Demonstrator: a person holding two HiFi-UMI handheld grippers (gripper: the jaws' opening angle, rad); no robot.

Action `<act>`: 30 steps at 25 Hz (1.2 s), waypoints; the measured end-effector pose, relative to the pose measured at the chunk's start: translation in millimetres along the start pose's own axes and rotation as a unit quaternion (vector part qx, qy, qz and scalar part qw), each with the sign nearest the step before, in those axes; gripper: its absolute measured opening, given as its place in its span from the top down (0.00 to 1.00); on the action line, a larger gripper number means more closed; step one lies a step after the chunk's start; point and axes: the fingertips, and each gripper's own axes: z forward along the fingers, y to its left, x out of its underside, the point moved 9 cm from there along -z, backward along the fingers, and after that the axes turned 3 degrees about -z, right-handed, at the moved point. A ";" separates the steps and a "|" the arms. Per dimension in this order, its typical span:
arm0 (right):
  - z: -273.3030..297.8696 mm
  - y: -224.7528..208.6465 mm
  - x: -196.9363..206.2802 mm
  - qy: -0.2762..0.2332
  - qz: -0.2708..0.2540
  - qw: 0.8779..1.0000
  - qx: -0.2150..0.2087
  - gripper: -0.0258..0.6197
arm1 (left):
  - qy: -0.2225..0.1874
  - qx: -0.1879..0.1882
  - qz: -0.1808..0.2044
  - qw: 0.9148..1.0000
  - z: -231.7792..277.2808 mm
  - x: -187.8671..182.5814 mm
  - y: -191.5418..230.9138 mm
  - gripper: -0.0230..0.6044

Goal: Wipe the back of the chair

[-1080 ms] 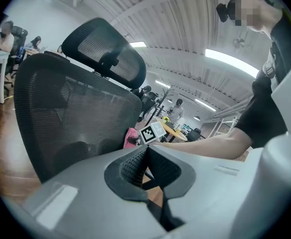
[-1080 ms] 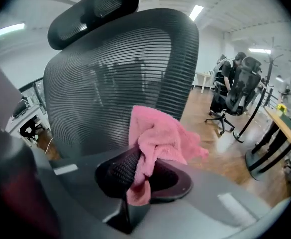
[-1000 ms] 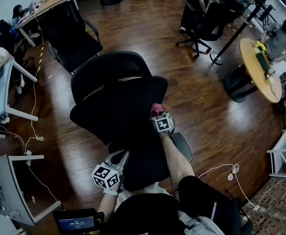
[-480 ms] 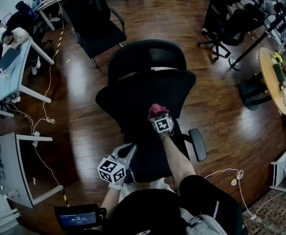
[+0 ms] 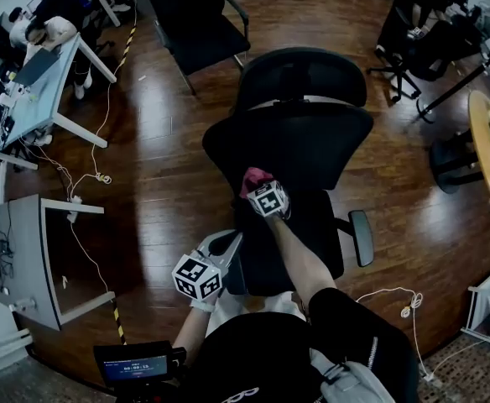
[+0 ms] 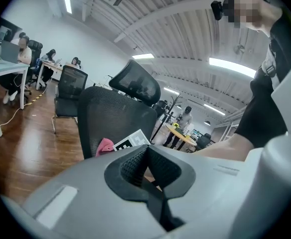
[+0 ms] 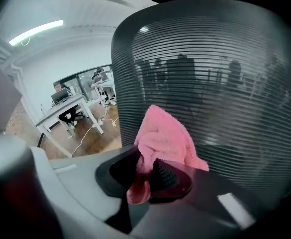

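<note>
Here the right gripper's (image 7: 150, 179) jaws are clamped on a pink cloth (image 7: 165, 136), whose free fold lies against the black mesh backrest (image 7: 225, 78), low and toward its left edge. The left gripper's (image 6: 145, 169) jaws are together with nothing between them, and it hangs low near the seat (image 5: 299, 242), well away from the mesh. The wiping looks under way. Nothing on the mesh shows which parts are cleaned, but the upper backrest and the headrest (image 5: 299, 74) above it probably remain to be covered.
</note>
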 end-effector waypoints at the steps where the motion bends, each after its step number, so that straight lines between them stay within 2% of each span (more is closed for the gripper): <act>1: 4.8 7.4 -2.4 0.001 -0.005 1.000 -0.006 0.90 | -0.001 -0.003 0.000 1.000 -5.1 0.1 2.1 0.98; 9: 42.4 64.5 -8.6 0.023 -0.045 0.996 -0.079 0.90 | 0.005 -0.013 0.001 1.000 -26.6 -0.5 5.6 0.98; 12: 52.0 63.9 3.4 0.051 -0.047 0.994 -0.088 0.90 | 0.008 -0.018 0.005 1.000 -27.2 -1.2 4.2 0.98; 18: 29.6 11.7 26.2 0.047 -0.015 0.997 -0.059 0.90 | 0.015 -0.025 0.004 1.000 -13.6 3.8 -2.8 0.98; 21: 12.7 -23.4 37.6 0.050 -0.002 0.998 -0.038 0.90 | 0.018 -0.014 0.006 1.000 8.8 2.2 -17.2 0.98; 25: -23.5 -83.8 59.3 0.070 -0.001 0.997 0.010 0.90 | 0.025 0.012 0.018 0.999 55.5 -4.7 -47.8 0.98; 28: -47.0 -105.6 67.3 0.050 0.013 0.999 0.006 0.89 | 0.033 0.025 0.023 0.999 72.6 -2.5 -63.3 0.98; 30: -59.4 -126.4 77.6 0.049 0.030 0.998 0.022 0.90 | 0.038 0.028 0.024 0.999 81.7 -1.9 -69.8 0.98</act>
